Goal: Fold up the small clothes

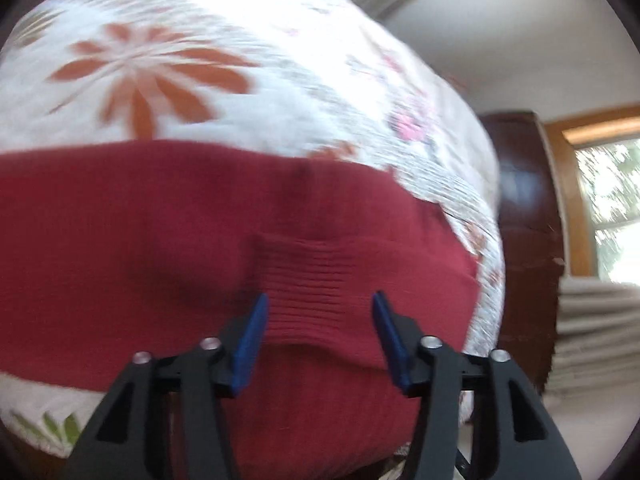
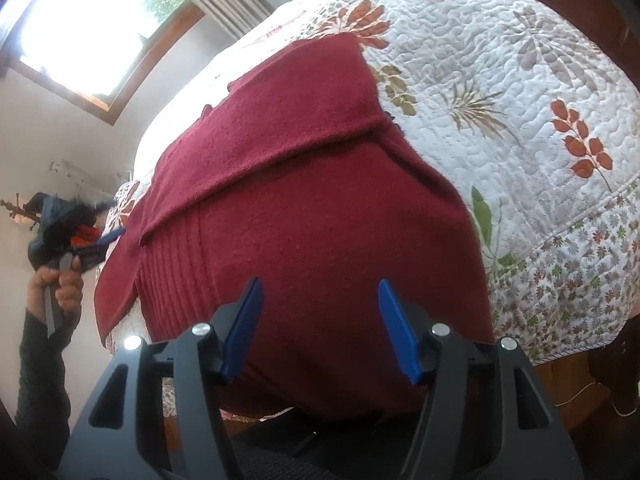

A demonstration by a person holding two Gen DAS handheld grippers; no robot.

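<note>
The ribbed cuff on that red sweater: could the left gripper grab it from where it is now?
Probably yes. The left gripper is open, its blue fingers apart on either side of the ribbed cuff of the red sweater. Nothing lies between them. Contact with the fabric is unclear.

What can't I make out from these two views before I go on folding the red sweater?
- Red sweater near hem: right wrist view, hidden behind the right gripper.
- Quilt pattern: left wrist view, motion blurred.
- Left gripper: whether it touches the knit.
- Sweater's left edge: cut off by the fisheye rim.
</note>
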